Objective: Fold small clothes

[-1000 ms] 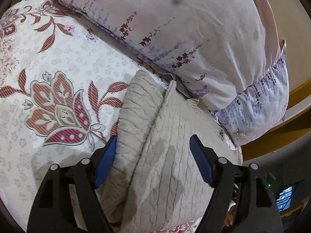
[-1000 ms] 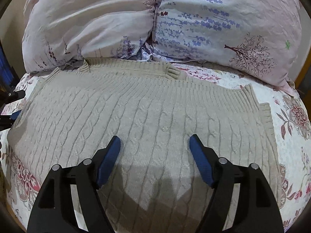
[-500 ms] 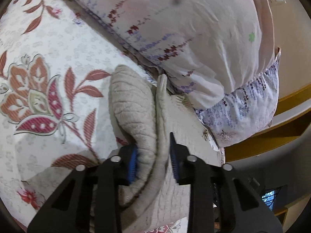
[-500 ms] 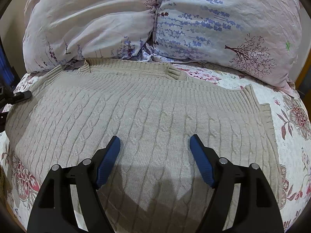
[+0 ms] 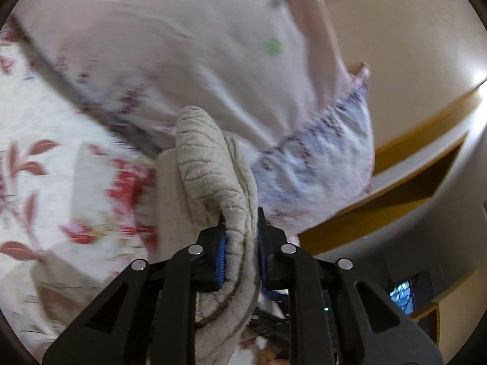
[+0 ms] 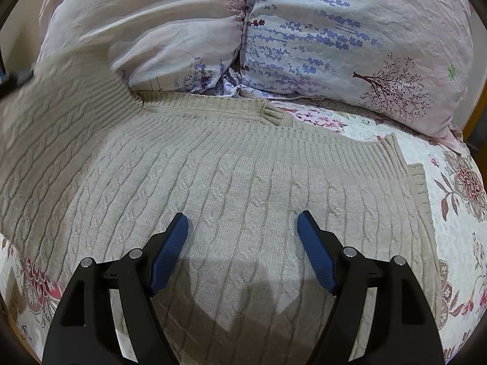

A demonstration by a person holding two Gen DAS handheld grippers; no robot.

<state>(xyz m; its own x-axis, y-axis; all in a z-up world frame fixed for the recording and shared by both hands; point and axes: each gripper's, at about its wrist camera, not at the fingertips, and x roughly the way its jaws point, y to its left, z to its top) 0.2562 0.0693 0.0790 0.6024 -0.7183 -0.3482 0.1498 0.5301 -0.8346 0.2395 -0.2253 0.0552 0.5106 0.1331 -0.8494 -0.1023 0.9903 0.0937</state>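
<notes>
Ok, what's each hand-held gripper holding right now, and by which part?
Left hand-held gripper pinches the sweater's bunched side edge. Right hand-held gripper holds nothing.

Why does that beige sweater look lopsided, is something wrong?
Nothing is damaged. The sweater lies flat on the bedspread except its left side, which is raised because the left gripper has pinched it. The right gripper is open.

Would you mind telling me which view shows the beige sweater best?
The right wrist view: the beige sweater lies spread on the bed, sharp. The left wrist view shows only a bunched edge clamped in the left gripper, against blurred surroundings.
</notes>
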